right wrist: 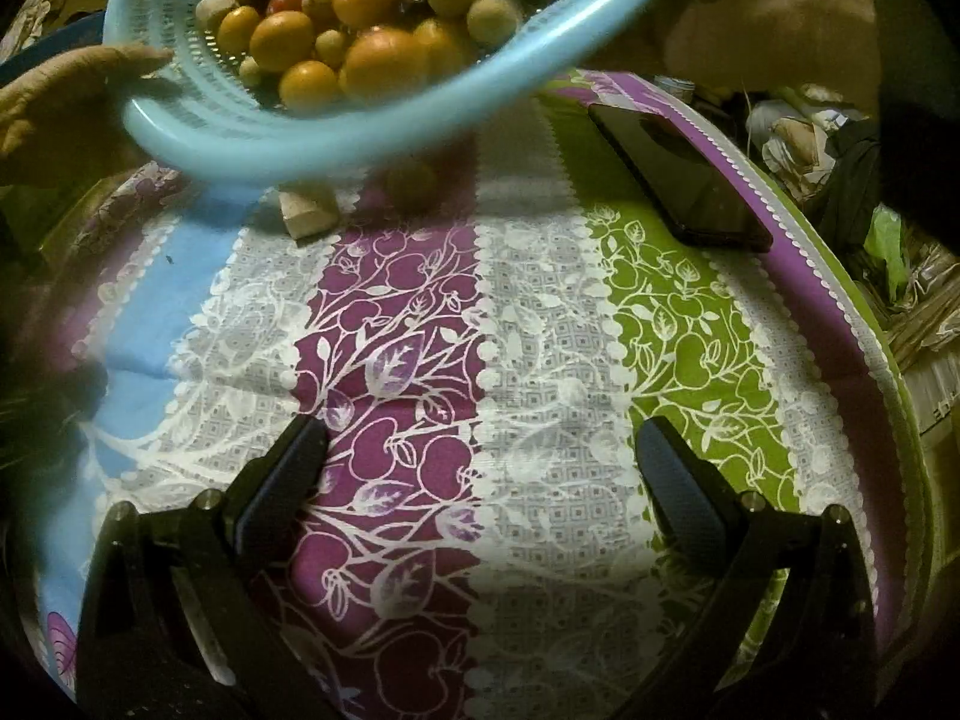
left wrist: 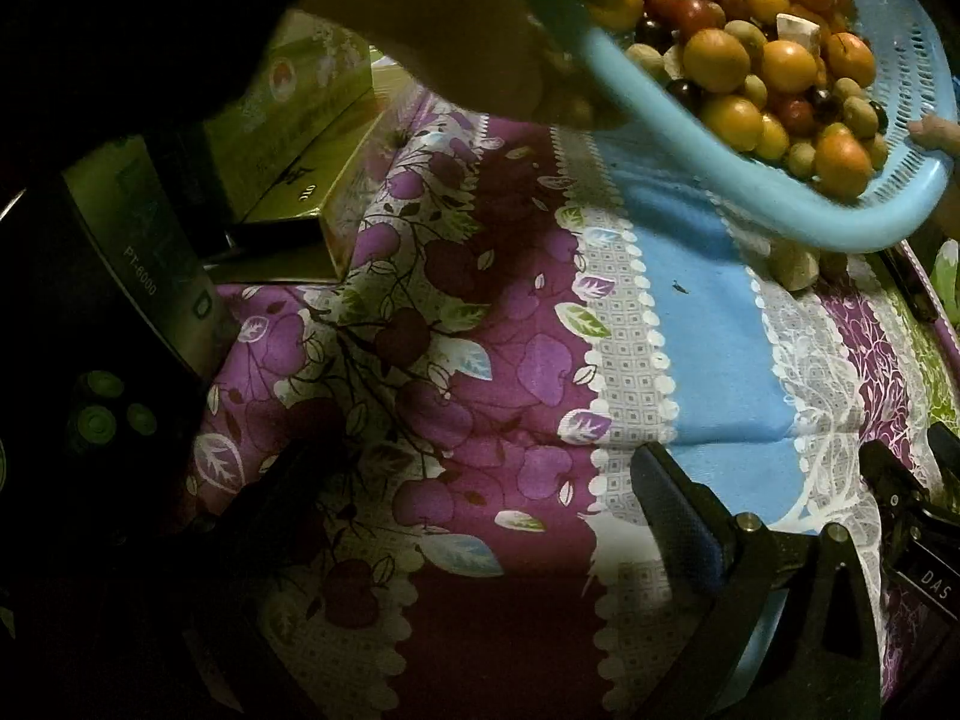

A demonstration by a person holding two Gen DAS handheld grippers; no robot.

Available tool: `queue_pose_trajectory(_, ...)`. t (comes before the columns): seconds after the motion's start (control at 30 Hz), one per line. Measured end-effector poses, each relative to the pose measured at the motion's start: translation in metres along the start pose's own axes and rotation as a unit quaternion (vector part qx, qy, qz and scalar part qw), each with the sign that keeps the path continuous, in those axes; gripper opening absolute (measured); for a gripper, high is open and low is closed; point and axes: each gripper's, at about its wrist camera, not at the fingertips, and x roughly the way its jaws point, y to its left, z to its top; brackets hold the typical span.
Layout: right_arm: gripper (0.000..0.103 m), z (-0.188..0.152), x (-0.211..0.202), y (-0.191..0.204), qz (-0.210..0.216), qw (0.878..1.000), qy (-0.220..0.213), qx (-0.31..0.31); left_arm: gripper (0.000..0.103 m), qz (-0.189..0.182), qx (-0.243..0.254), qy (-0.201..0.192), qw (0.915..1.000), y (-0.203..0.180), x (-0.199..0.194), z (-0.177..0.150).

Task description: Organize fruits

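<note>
Fruit (right wrist: 366, 30) heaped in a tilted blue basket (right wrist: 252, 144), held by bare hands above the surface (right wrist: 540, 360).
Spill risk: tilt sends pieces rolling toward the phone (right wrist: 678, 180); left claw (left wrist: 468, 480) and right claw (right wrist: 480, 450) spread, empty.

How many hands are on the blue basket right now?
2. One hand grips the blue basket at its left rim in the right wrist view; the other hand holds the far right rim. Fingers underneath may be hidden.
</note>
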Motion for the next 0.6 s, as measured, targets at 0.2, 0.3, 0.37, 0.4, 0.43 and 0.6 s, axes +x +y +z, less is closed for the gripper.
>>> queue_pose_trajectory(0.2,0.103,-0.0001,0.0002,0.0001,0.0,1.0,0.0,0.0,0.103,-0.001,-0.001,0.0,1.0,-0.0003,0.0,-0.0008)
queue_pose_trajectory(0.3,0.103,0.0003,-0.0004,0.0004,0.0,1.0,0.0,0.0,0.103,-0.001,-0.001,0.0,1.0,0.0001,-0.0001,-0.0012)
queue_pose_trajectory(0.37,0.103,0.0013,-0.0015,0.0007,0.0,1.0,0.0,0.0,0.103,0.0,0.0,0.0,1.0,0.0001,0.0,-0.0013)
queue_pose_trajectory(0.4,0.103,0.0006,-0.0012,0.0007,0.0,1.0,0.0,0.0,0.103,0.0,0.0,0.0,1.0,0.0005,0.0001,-0.0014)
queue_pose_trajectory(0.43,0.103,0.0009,-0.0014,0.0008,0.0,1.0,0.0,-0.001,0.103,0.0,0.0,0.0,1.0,0.0008,0.0,-0.0015)
queue_pose_trajectory(0.6,0.103,0.0001,0.0003,0.0002,-0.001,1.0,0.001,-0.001,0.103,0.0,0.0,0.0,1.0,0.0036,-0.0011,-0.0024)
